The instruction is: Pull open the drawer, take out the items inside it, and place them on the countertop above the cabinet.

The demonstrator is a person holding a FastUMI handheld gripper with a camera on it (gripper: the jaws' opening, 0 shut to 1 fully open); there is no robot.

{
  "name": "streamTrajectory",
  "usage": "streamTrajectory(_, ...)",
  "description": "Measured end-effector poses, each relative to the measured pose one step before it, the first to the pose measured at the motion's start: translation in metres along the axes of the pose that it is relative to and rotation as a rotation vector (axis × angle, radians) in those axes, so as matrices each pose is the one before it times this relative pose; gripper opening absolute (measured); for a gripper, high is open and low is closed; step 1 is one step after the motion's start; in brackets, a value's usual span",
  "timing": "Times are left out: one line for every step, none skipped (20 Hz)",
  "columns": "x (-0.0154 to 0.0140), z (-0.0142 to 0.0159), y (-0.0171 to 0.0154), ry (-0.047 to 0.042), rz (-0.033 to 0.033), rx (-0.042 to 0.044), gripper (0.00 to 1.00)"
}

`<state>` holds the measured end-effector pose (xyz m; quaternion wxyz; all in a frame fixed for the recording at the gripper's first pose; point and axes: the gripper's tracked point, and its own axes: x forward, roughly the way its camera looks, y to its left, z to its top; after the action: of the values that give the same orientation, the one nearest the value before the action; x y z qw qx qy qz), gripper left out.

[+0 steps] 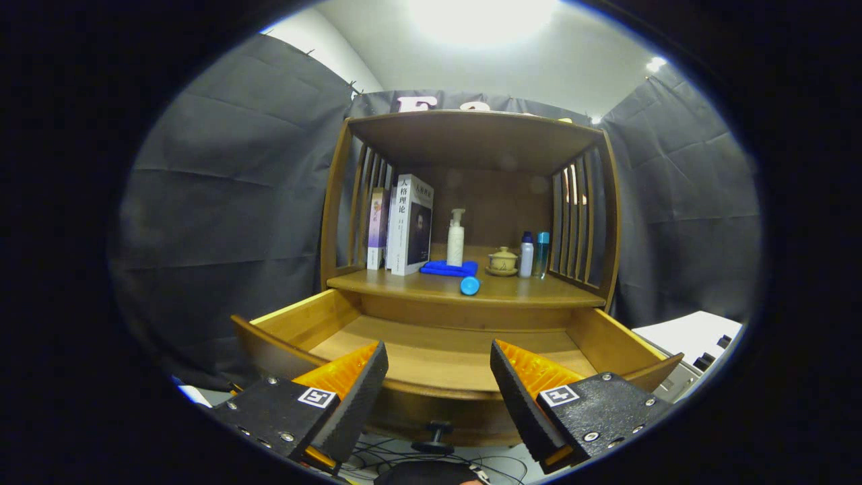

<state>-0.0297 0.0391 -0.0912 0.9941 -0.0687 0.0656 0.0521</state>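
The gripper is held in front of the cabinet with its two fingers spread wide apart and nothing between them. It sits just short of the front panel of the drawer, above the drawer knob.

The drawer is pulled out. The part of its floor that is visible is bare wood; the near strip behind the front panel is hidden, so an item lying there cannot be ruled out.

On the countertop above the drawer: a blue cylinder lies on its side near the front edge. Behind it is a folded blue cloth with a white pump bottle at its far side. Books stand to the left. A small lidded cup and two slim bottles stand to the right.

Risks, as judged from this position:
- The blue cylinder may roll off the front edge into the drawer if the cabinet is jolted.
- Closing in low may strike the protruding drawer front with the fingers.
- Ending the task without checking the hidden near strip may leave an item behind.
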Motion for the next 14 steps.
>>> streamTrajectory(-0.00261,-0.00627,0.00398,0.00631,0.00814,0.01434,0.94)
streamTrajectory(-0.00355,-0.00657,0.00225,0.00737,0.00622,0.00924,0.94)
streamTrajectory(-0.00425,-0.00573,0.00002,0.00601,0.00069,-0.00365,0.94)
streamTrajectory(-0.00344,0.00527,-0.00120,-0.03053,-0.00548,-0.01743,0.94)
streamTrajectory(-0.00077,-0.00351,-0.00152,-0.00042,-0.00554,-0.01149,0.94)
streamTrajectory(-0.00201,-0.00254,0.00310,-0.00640,0.00448,-0.00644,0.94)
streamTrajectory(-0.00323,-0.00577,0.00330,0.00919,0.00340,-0.00015,0.95)
streamTrajectory(-0.00352,-0.00884,0.00163,0.02219,0.00219,0.00334,0.94)
streamTrajectory(-0.00318,-0.01203,-0.00004,0.02703,-0.00284,0.00470,0.94)
streamTrajectory(-0.00270,-0.00979,-0.00082,0.02429,-0.00459,0.00371,0.94)
streamTrajectory(-0.00045,-0.00940,-0.00236,0.02393,-0.01008,0.00175,0.94)
streamTrajectory(0.00130,-0.00725,-0.00199,0.01817,-0.01069,0.00207,0.94)
streamTrajectory(0.00264,-0.00453,-0.00225,0.01098,-0.01039,0.00256,0.94)
streamTrajectory(0.00339,-0.00324,-0.00112,0.00978,-0.00824,0.00123,0.94)
